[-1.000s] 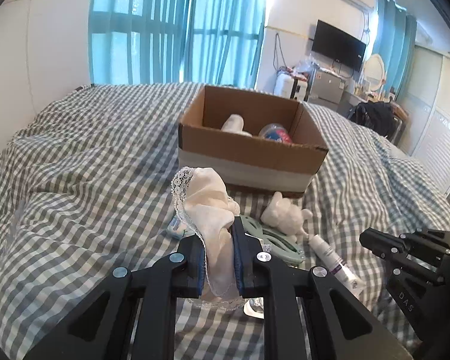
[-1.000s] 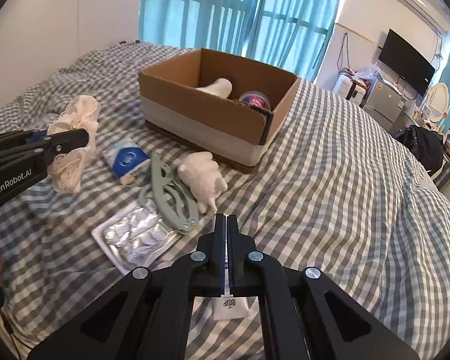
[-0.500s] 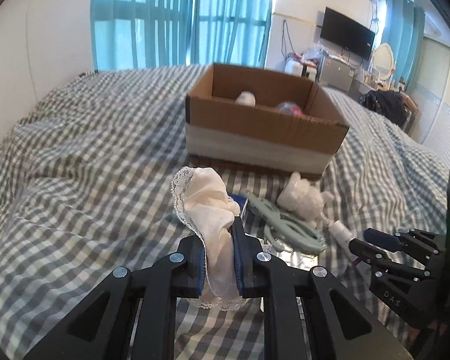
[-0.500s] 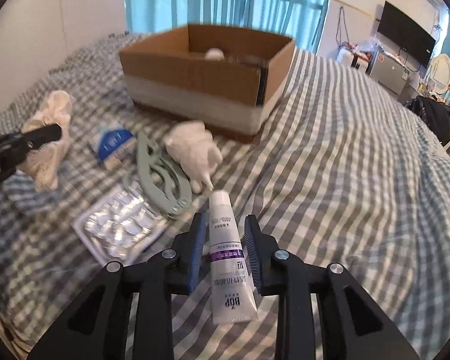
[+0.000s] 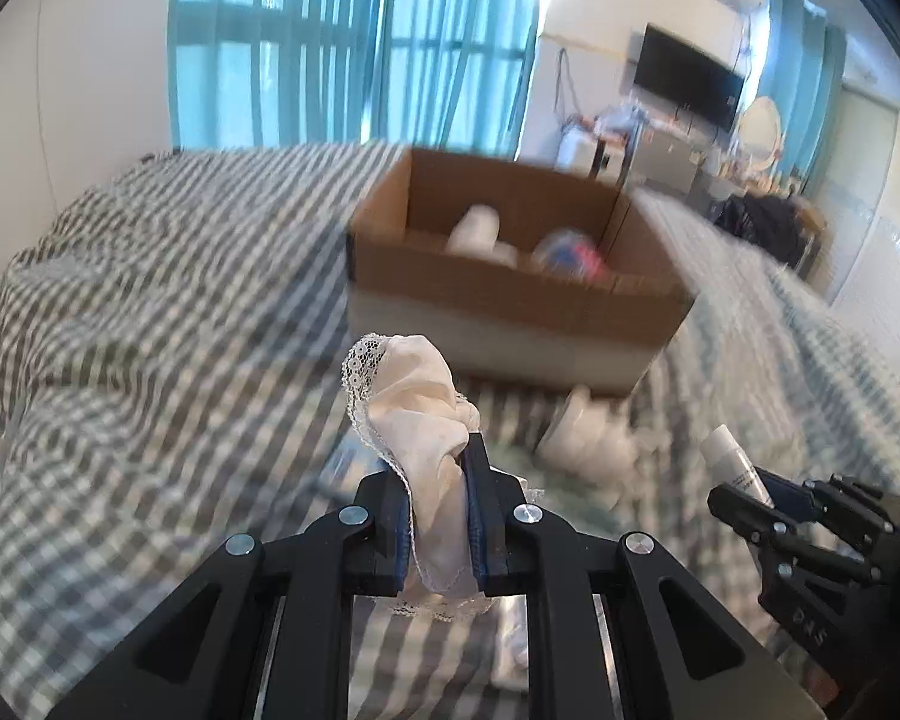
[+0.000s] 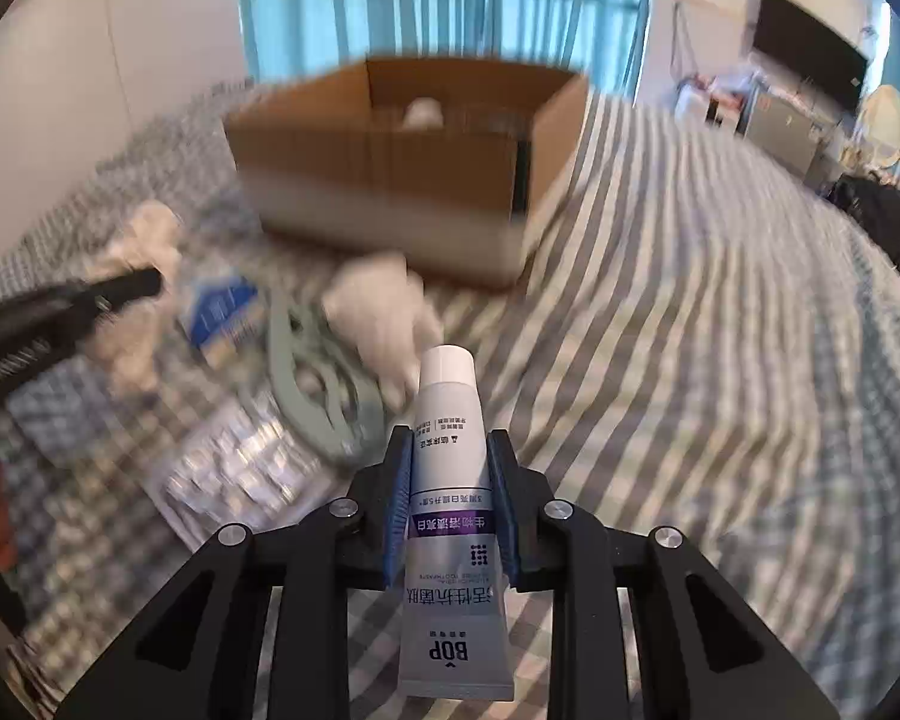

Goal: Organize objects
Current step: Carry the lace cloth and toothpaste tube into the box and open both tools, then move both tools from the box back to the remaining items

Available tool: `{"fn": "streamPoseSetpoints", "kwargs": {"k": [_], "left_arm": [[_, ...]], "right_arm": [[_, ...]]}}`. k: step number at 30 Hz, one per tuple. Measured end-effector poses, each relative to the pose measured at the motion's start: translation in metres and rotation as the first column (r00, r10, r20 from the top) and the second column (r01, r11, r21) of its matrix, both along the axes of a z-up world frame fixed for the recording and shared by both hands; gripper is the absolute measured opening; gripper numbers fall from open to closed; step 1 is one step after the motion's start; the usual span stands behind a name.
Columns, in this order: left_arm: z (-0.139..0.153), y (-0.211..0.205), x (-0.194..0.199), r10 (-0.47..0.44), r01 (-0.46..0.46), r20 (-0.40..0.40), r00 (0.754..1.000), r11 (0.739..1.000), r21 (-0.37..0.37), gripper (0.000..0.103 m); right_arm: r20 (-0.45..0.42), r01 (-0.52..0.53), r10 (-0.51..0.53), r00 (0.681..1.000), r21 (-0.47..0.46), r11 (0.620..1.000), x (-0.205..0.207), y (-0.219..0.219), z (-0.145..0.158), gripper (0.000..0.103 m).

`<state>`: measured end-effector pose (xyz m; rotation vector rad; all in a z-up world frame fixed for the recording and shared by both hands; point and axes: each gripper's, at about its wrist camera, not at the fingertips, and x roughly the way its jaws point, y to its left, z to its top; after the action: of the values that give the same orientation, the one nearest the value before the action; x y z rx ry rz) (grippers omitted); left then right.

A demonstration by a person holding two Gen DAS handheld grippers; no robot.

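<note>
Both grippers are loaded and aimed at the cardboard box point(image 5: 510, 300) on the checked bedspread point(image 5: 150, 312). The left gripper point(image 5: 438, 516) has its fingers pinched tight on a lace-edged white cloth point(image 5: 414, 414); the right gripper point(image 6: 450, 498) is clamped around a white toothpaste tube point(image 6: 450, 480), cap pointing forward. 2 blurred items, I think, already sit in the box. This looks like the carry step: next, each load needs lifting over the near wall before release. A blister pack point(image 6: 240, 468) waits on the bed.
</note>
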<state>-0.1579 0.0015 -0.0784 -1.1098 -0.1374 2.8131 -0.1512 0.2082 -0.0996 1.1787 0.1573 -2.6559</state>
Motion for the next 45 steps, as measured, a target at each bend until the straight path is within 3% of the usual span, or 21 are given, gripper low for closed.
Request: {"fn": "streamPoseSetpoints", "kwargs": {"k": [6, 11, 15, 20, 26, 30, 35, 39, 40, 41, 43, 45], "left_arm": [[0.058, 0.009, -0.023, -0.039, 0.045, -0.119, 0.992, 0.998, 0.047, 0.015], [0.080, 0.016, -0.054, -0.062, 0.069, -0.153, 0.986, 0.997, 0.041, 0.015], [0.080, 0.021, -0.084, -0.086, 0.092, -0.165, 0.983, 0.995, 0.032, 0.015], [0.058, 0.022, -0.129, -0.087, 0.090, -0.123, 0.989, 0.996, 0.021, 0.015], [0.023, 0.016, -0.175, -0.085, 0.087, -0.066, 0.994, 0.996, 0.022, 0.015], [0.004, 0.016, -0.191, -0.102, 0.103, -0.045, 0.994, 0.994, 0.021, 0.015], [-0.008, 0.016, -0.195, -0.116, 0.117, -0.040, 0.992, 0.993, 0.006, 0.015], [0.001, 0.016, -0.187, -0.117, 0.118, -0.051, 0.992, 0.993, 0.001, 0.026], [0.004, 0.016, -0.182, -0.117, 0.117, -0.053, 0.992, 0.993, -0.002, 0.038], [0.008, 0.016, -0.178, -0.112, 0.112, -0.057, 0.992, 0.994, -0.007, 0.055], [0.020, 0.013, -0.166, -0.097, 0.096, -0.076, 0.992, 0.995, -0.009, 0.067], [0.033, 0.007, -0.153, -0.080, 0.080, -0.088, 0.993, 0.997, -0.007, 0.071]], "right_arm": [[-0.142, -0.019, 0.011, 0.990, -0.050, 0.999, -0.009, -0.004, 0.074, 0.024], [-0.204, -0.030, 0.010, 0.979, -0.095, 0.995, -0.037, -0.010, 0.113, 0.024], [-0.236, -0.038, 0.009, 0.972, -0.118, 0.992, -0.072, -0.015, 0.127, 0.024], [-0.221, -0.034, 0.001, 0.975, -0.146, 0.989, -0.124, -0.020, 0.117, 0.024], [-0.144, -0.002, -0.021, 0.989, -0.158, 0.987, -0.192, -0.022, 0.076, 0.024], [-0.104, 0.016, -0.033, 0.994, -0.156, 0.988, -0.212, -0.016, 0.049, 0.024], [-0.075, 0.040, -0.052, 0.996, -0.155, 0.987, -0.217, -0.012, 0.037, 0.025], [-0.107, 0.040, -0.060, 0.992, -0.185, 0.982, -0.203, -0.006, 0.052, 0.025], [-0.122, 0.039, -0.062, 0.991, -0.179, 0.983, -0.199, -0.006, 0.058, 0.029], [-0.137, 0.042, -0.066, 0.988, -0.171, 0.984, -0.194, -0.006, 0.064, 0.033], [-0.171, 0.060, -0.087, 0.981, -0.160, 0.985, -0.180, -0.002, 0.080, 0.057], [-0.202, 0.072, -0.104, 0.974, -0.160, 0.984, -0.163, 0.001, 0.099, 0.059]]}}
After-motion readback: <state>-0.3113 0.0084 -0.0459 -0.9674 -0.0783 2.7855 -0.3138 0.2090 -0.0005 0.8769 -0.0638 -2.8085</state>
